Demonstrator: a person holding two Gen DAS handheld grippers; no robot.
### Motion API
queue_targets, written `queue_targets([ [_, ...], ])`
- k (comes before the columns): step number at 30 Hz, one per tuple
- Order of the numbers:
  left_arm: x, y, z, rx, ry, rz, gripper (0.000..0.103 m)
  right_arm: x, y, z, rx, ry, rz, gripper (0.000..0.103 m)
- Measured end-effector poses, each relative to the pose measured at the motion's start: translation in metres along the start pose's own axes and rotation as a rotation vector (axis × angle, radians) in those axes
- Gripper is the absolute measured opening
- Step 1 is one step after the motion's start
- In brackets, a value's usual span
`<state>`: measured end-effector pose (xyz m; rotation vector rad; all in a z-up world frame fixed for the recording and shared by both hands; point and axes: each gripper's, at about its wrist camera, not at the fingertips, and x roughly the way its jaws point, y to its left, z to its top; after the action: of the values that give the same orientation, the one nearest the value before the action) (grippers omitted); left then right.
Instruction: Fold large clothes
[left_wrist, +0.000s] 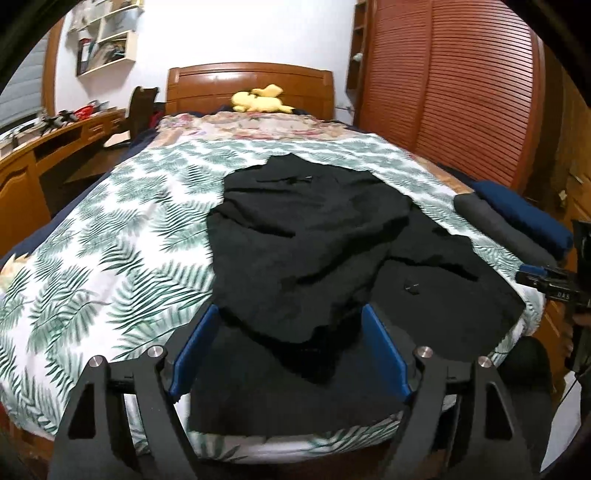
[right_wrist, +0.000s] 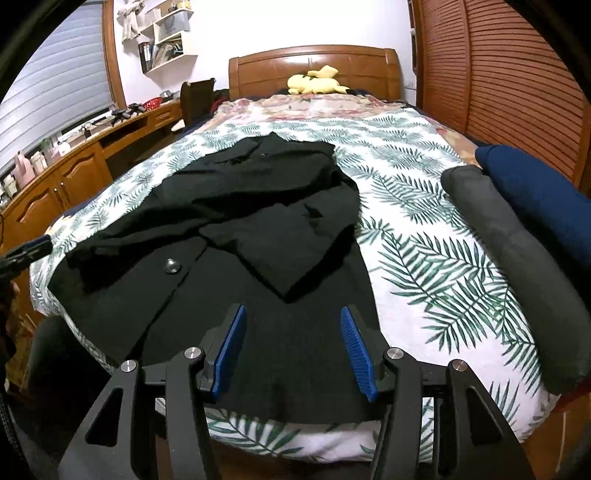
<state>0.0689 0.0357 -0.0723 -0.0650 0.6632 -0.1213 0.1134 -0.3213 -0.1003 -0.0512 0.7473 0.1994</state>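
Leaf-print bed (left_wrist: 110, 236): black garment (left_wrist: 314, 240) spread mid-bed, part folded over. Left gripper (left_wrist: 291, 350) at 6 o'clock, fingers released. Right gripper (right_wrist: 295, 350) fingers likewise apart, grasping nothing.

Left tool (left_wrist: 290, 347) jaws wide apart, empty; right tool (right_wrist: 293, 349) half-spread, empty.

You have a yellow plush toy (right_wrist: 316, 82) against the wooden headboard (right_wrist: 314, 62), a leaf-print bedspread (right_wrist: 424, 236) over the bed, 1 louvred wardrobe (right_wrist: 509, 85) on the right, and a wooden desk (right_wrist: 74, 173) under white wall shelves (right_wrist: 168, 44) on the left.
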Motion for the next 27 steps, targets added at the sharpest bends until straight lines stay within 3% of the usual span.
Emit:
queue_targets([
  [11, -0.006, 0.041, -0.028, -0.021, 0.042, 0.105, 0.08, 0.014, -0.016, -0.008, 0.014, 0.064, -0.058, 0.055],
  [27, 0.004, 0.054, -0.041, -0.045, 0.074, 0.132, 0.08, 0.029, -0.015, -0.012, 0.015, 0.128, -0.074, 0.055],
])
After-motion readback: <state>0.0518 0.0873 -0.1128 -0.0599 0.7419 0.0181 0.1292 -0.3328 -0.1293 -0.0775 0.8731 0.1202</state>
